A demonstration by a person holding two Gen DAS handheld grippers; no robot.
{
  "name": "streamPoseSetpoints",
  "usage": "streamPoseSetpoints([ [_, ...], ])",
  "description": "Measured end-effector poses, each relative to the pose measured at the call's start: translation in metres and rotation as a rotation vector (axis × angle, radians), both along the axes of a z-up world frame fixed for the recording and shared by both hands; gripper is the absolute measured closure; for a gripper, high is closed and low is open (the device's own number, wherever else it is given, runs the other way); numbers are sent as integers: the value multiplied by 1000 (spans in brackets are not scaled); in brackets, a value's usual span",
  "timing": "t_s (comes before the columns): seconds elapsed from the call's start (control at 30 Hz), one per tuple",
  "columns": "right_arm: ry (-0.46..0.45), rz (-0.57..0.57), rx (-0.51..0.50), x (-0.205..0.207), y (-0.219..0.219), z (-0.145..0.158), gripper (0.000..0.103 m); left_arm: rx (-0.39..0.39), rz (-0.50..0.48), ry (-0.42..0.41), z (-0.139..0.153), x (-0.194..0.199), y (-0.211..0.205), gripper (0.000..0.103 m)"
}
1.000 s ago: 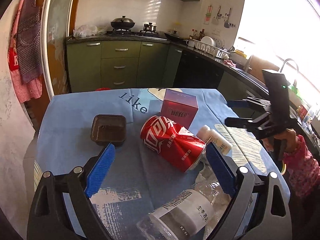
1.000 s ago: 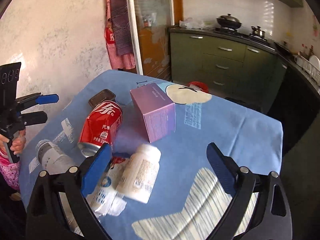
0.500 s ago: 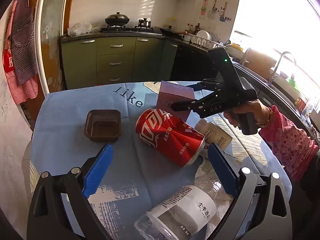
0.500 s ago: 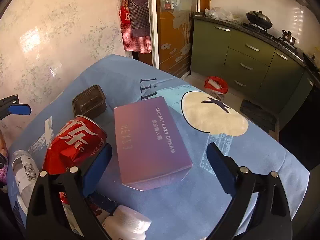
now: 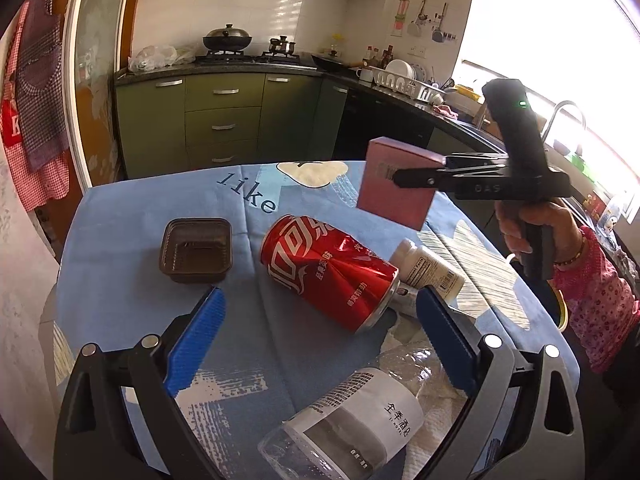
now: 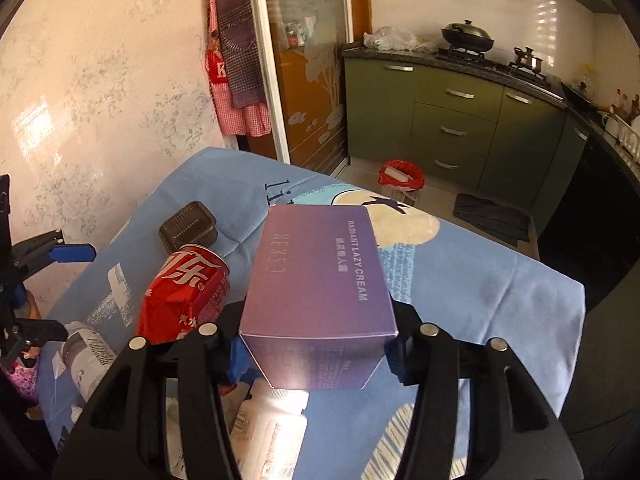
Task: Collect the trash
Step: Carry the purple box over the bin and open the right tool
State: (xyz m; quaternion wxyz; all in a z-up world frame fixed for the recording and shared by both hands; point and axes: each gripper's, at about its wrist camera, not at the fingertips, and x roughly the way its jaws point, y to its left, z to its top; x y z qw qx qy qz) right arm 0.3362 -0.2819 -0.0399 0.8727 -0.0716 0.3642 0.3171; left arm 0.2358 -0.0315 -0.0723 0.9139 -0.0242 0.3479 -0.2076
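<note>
My right gripper [image 6: 316,356] is shut on a purple cream box [image 6: 320,284] and holds it above the blue tablecloth [image 6: 472,288]; the box also shows in the left wrist view [image 5: 394,184], lifted off the table. My left gripper [image 5: 320,332] is open and empty, low over the table. Just beyond it lie a dented red cola can [image 5: 328,272], a white pill bottle [image 5: 428,268] and a brown plastic tray [image 5: 196,250]. A clear plastic bottle [image 5: 352,420] lies between the left fingers, near the camera.
A red-lined trash bin [image 6: 400,178] stands on the floor beyond the table's far edge, before green cabinets [image 6: 452,128]. A dark mat [image 6: 492,216] lies on the floor beside it. White crumpled paper [image 5: 436,428] lies under the clear bottle.
My right gripper closed on the purple box and lifted it off the table. My left gripper stayed open and hardly moved.
</note>
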Motion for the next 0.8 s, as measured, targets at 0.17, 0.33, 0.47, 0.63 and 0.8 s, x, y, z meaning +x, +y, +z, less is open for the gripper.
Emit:
streamPoseSetpoints([
  [0.17,-56,-164,39,-54,-56,27,52,2,-34,-12,1,-5,-6,8],
  [0.33,-59,-411,69,-117,-136,35,52,-7,-85,-19,4,-11,-17,8],
  [0.47,-53,-638,40,-170,-202,27,52,-24,-135,-4,8,-19,-30,8],
  [0.63,-47,-835,20,-218,-264,9,52,-12,-195,1,17,-26,-58,8],
  [0.8,-57,-889,4,-239,-300,-15,52,-69,-240,-14,35,-26,-85,8],
])
